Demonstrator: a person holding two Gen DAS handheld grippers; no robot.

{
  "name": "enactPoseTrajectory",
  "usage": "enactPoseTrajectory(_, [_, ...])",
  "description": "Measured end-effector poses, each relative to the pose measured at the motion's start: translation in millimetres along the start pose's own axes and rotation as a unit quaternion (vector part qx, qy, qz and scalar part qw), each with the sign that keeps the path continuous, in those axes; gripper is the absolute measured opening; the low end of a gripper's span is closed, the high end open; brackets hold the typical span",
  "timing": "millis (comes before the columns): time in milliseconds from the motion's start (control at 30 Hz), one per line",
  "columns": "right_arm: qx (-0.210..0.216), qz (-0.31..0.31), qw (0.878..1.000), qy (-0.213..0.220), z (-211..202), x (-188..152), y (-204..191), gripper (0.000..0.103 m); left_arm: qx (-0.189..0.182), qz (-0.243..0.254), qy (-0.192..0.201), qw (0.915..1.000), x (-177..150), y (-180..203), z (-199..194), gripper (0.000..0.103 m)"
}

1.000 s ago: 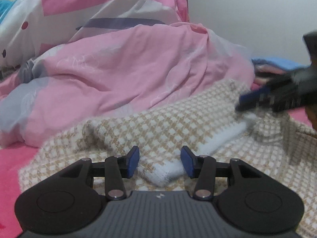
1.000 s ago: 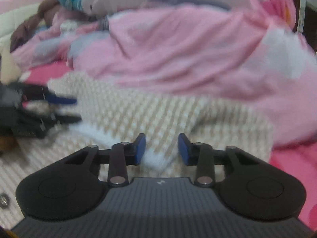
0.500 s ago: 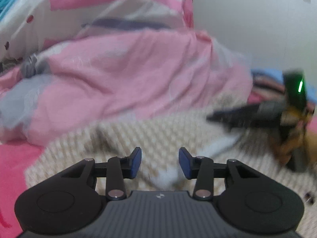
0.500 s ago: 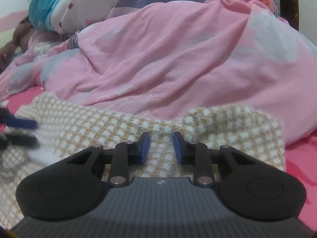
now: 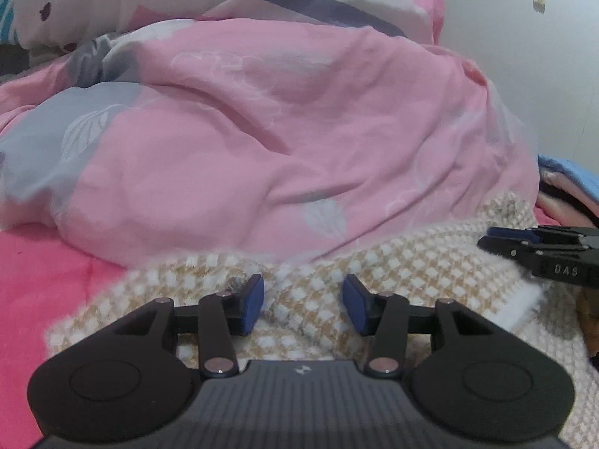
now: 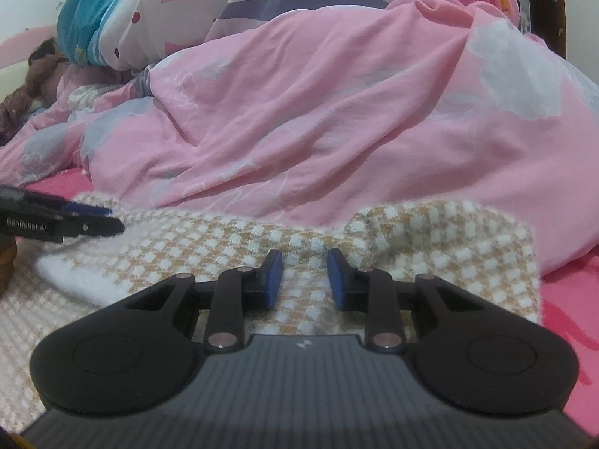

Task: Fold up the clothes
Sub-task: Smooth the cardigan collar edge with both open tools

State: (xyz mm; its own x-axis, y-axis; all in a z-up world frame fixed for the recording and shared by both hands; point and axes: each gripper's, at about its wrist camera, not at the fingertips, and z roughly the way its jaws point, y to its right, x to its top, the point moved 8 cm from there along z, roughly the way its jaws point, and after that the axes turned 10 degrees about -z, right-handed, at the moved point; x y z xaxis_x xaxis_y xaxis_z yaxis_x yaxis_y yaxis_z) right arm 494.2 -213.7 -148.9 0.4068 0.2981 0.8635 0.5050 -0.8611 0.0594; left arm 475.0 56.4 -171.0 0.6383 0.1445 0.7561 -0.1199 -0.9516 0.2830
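A beige and white checked knit sweater (image 5: 411, 265) lies spread on the pink bed; it also shows in the right wrist view (image 6: 209, 250). My left gripper (image 5: 304, 307) is open, low over the sweater's far left edge, with nothing between its blue pads. My right gripper (image 6: 304, 280) is open over the sweater's far right part, close to the fabric, holding nothing. Each gripper shows in the other's view: the right one at the right edge (image 5: 501, 241), the left one at the left edge (image 6: 108, 220). A white ribbed band (image 5: 520, 299) of the sweater lies between them.
A bunched pink and grey duvet (image 5: 280, 131) rises right behind the sweater (image 6: 337, 119). Pink bedsheet (image 5: 41, 262) lies on the left and on the right (image 6: 572, 307). Folded clothes (image 5: 569, 187) sit at the far right by the wall. A brown plush toy (image 6: 33, 71) lies at the far left.
Both grippers have moved forward to the sweater's far edge beside the duvet. The right gripper's jaws have opened wider than half a second ago. The white band now lies off to the side.
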Motion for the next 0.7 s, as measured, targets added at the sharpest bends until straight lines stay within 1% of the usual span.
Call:
enactPoseTrajectory(33, [0.001,0.002,1.000,0.000,-1.4,3.3,0.0,0.024,0.001,0.000,0.002,1.0000,-0.6,0.0,-0.1,0.049])
enactPoseTrajectory(133, [-0.011,0.010,0.999,0.037,-14.9,23.8,1.0,0.024,0.000,-0.002,0.006,1.0000,-1.3,-1.1,-0.6,0.049])
enactPoseTrajectory(167, [-0.019,0.008,0.999,0.039,-13.6,27.2,3.0,0.024,-0.001,-0.003,0.007,1.0000,-1.6,-1.1,-0.7,0.049])
enactPoseTrajectory(200, [-0.028,0.007,0.999,0.038,-11.4,29.1,5.5,0.024,-0.002,-0.003,0.008,1.0000,-1.9,-1.0,-0.8,0.049])
enactPoseTrajectory(300, [-0.056,0.004,0.998,-0.014,10.6,2.4,20.4,0.026,-0.002,-0.002,0.011,0.9999,-3.9,-1.2,-0.2,0.049])
enactPoseTrajectory(367, [-0.035,0.057,0.998,-0.004,3.3,4.1,31.1,0.026,-0.001,0.000,0.013,0.9999,-4.5,-1.3,-0.4,0.049])
enactPoseTrajectory(400, [-0.033,0.069,0.997,0.001,-0.4,6.1,33.1,0.026,-0.001,0.000,0.013,0.9999,-4.7,-1.3,-0.3,0.049])
enactPoseTrajectory(500, [-0.052,0.059,0.997,0.025,-19.1,19.7,26.0,0.024,0.000,0.001,0.015,0.9999,-5.4,-1.3,-0.4,0.049])
enactPoseTrajectory(533, [-0.039,0.048,0.997,0.041,-28.8,27.3,17.0,0.024,0.000,0.001,0.016,0.9999,-5.7,-1.2,-0.6,0.049])
enactPoseTrajectory(600, [0.003,0.009,0.998,0.068,-43.4,36.2,-5.4,0.024,0.001,0.002,0.016,0.9999,-5.8,-1.1,-0.7,0.049])
enactPoseTrajectory(633, [0.014,-0.025,0.998,0.062,-44.3,33.6,-16.4,0.022,0.001,0.002,0.016,0.9999,-5.6,-1.0,-0.8,0.049])
enactPoseTrajectory(700, [0.000,-0.086,0.996,-0.007,-22.4,4.8,-24.4,0.022,0.000,0.003,0.017,0.9999,-5.4,-0.7,-0.9,0.049])
